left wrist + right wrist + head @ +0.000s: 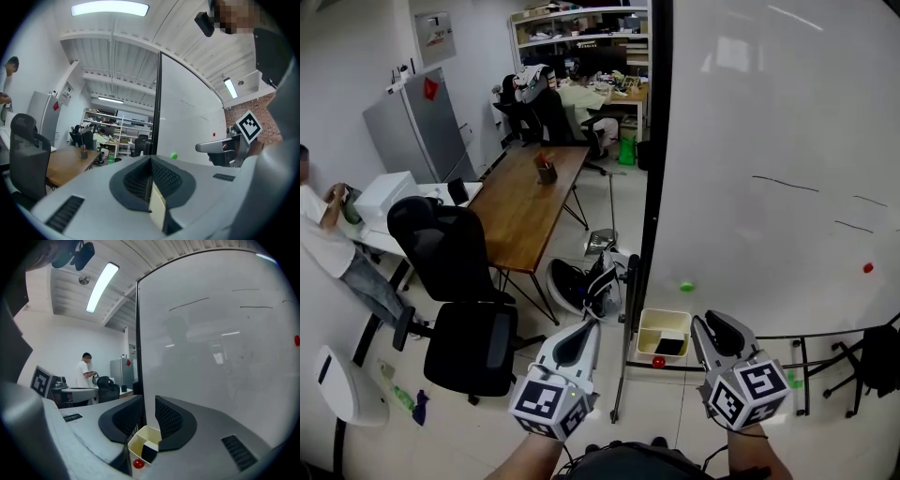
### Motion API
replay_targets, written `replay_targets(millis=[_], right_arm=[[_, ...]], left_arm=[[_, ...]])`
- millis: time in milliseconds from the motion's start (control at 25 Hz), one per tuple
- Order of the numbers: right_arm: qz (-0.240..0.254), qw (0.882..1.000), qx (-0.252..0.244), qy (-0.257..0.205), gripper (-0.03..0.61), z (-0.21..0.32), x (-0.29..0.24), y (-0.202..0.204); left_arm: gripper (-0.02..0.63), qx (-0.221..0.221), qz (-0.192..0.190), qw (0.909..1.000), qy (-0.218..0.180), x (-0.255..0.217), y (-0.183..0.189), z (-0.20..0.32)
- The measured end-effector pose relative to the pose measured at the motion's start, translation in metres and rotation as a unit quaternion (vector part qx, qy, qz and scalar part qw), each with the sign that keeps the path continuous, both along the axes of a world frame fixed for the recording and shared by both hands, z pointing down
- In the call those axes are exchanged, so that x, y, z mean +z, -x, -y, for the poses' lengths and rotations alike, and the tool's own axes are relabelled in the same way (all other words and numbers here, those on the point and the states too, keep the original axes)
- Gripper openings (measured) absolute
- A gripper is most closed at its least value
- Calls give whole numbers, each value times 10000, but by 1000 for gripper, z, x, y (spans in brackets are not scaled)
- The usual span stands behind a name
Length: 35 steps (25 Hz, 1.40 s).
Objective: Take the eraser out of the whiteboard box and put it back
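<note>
Counted: one cream box (662, 317), one eraser (669, 346), one red ball (658, 361). Eraser black, blocky, laid inside box. Left gripper (151, 157) pressed together; right gripper (149, 399) slightly spread, empty.

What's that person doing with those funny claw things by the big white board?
A person stands at the whiteboard with a claw tool in each hand. Both tools point at the cream box low down by the board, where the black eraser sits. The left gripper has its jaws shut together. The right gripper has its jaws a little apart with nothing between them. Neither touches the eraser yet.
</note>
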State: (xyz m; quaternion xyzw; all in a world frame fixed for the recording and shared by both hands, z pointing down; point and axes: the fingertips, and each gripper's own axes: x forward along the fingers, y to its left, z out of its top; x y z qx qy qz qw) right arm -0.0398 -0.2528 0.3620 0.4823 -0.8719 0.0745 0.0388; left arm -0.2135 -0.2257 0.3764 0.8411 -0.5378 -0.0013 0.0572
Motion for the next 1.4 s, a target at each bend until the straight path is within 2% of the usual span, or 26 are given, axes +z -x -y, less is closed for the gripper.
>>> replay_targets(millis=[40, 160, 320, 400, 560, 760, 1080, 1400], right_arm=[[-17, 10000, 2, 85, 108, 3, 8, 2], [-99, 9993, 8, 356, 161, 12, 33, 8], [-198, 9968, 80, 771, 175, 21, 73, 9], [-201, 9949, 137, 977, 218, 23, 91, 10], [-387, 9912, 209, 1251, 249, 25, 123, 14], [-564, 9875, 335, 1434, 270, 27, 148, 16], [-724, 9819, 500, 1675, 275, 24, 174, 21], [-902, 9794, 730, 1655, 278, 31, 184, 26]], left_arm=[[31, -21, 22, 10000, 50, 6, 1, 4], [31, -38, 18, 9998, 219, 24, 1, 15], [55, 144, 21, 9992, 380, 43, -7, 25], [55, 253, 30, 9984, 504, 54, -11, 28], [55, 255, 107, 9970, 729, 74, -12, 33], [55, 412, 149, 9951, 881, 92, -18, 33], [55, 346, 80, 9943, 1007, 111, -21, 41], [55, 410, 107, 9934, 1067, 116, -18, 40]])
